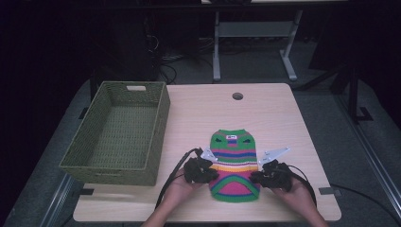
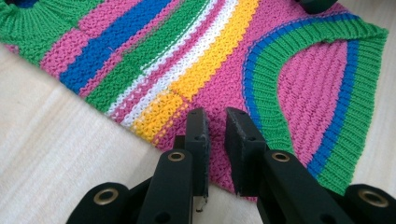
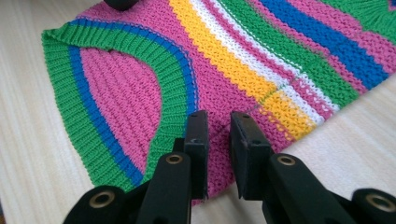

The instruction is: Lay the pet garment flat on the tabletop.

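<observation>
- Lying nearest the person's edge of the wooden table [image 1: 283, 118]: two hands, each holding a black gripper at one side edge of a small striped knitted sweater [image 1: 234, 165]
- Left gripper [image 2: 217, 122], at the sweater's left edge in the high view; jaws drawn narrow with a slim gap between them, pink knit of the side edge lying between and under the tips; whether the pads pinch the fabric cannot be told
- Right gripper [image 3: 218, 123], at the opposite side edge; jaws likewise narrow, pink knit and a seam between the tips; grip on the fabric cannot be told
- Sweater: flat on the table between the two grippers; curved green-and-blue ribbed hem toward the person, green neck away; bands of pink, yellow, white, green and blue across the body
- Green woven basket [image 1: 158, 118]: far left of the table, apart from the sweater
- Round hole [image 1: 237, 96] in the tabletop, near the far edge
</observation>
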`<state>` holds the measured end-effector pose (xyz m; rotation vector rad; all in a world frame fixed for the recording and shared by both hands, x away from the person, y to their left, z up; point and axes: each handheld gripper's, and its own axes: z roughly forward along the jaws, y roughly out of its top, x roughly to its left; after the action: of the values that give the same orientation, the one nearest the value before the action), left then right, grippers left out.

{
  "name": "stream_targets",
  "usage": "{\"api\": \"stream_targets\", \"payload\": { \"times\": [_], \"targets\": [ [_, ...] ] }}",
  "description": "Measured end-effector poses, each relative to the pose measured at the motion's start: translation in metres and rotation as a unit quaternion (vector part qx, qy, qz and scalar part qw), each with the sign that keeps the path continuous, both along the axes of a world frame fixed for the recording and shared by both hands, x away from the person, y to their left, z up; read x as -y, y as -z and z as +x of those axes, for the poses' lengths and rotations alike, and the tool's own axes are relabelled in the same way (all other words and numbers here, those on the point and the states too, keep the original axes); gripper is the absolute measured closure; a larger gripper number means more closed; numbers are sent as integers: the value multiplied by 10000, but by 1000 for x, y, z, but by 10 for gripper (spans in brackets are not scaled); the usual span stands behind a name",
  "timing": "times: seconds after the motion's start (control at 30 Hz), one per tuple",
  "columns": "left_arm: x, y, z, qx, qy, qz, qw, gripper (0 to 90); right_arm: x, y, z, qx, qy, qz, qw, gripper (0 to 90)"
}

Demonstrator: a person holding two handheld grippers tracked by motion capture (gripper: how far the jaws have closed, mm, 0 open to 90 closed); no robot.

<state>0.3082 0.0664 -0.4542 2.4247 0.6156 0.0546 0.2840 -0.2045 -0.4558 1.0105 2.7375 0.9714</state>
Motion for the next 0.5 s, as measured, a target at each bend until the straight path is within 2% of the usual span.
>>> {"api": "stream_targets", "payload": {
  "times": [0.1, 0.13, 0.2, 0.4, 0.5],
  "targets": [
    [1, 0, 3, -29, -23, -11, 10000, 786, 2, 0, 3, -51, 45, 26, 10000, 767],
    [3, 1, 3, -53, -78, -76, 9999, 786, 2, 0, 4, -57, 32, 2, 10000, 765],
    [3, 0, 5, -58, -68, -36, 10000, 786, 3, -1, 6, -38, 55, -35, 10000, 762],
    [7, 1, 11, 20, -169, -45, 9998, 786, 7, 1, 13, -131, 142, 106, 9998, 763],
    [8, 1, 13, 112, -141, 2, 9998, 786, 8, 1, 18, -121, 158, 93, 9998, 762]
  ]
}}
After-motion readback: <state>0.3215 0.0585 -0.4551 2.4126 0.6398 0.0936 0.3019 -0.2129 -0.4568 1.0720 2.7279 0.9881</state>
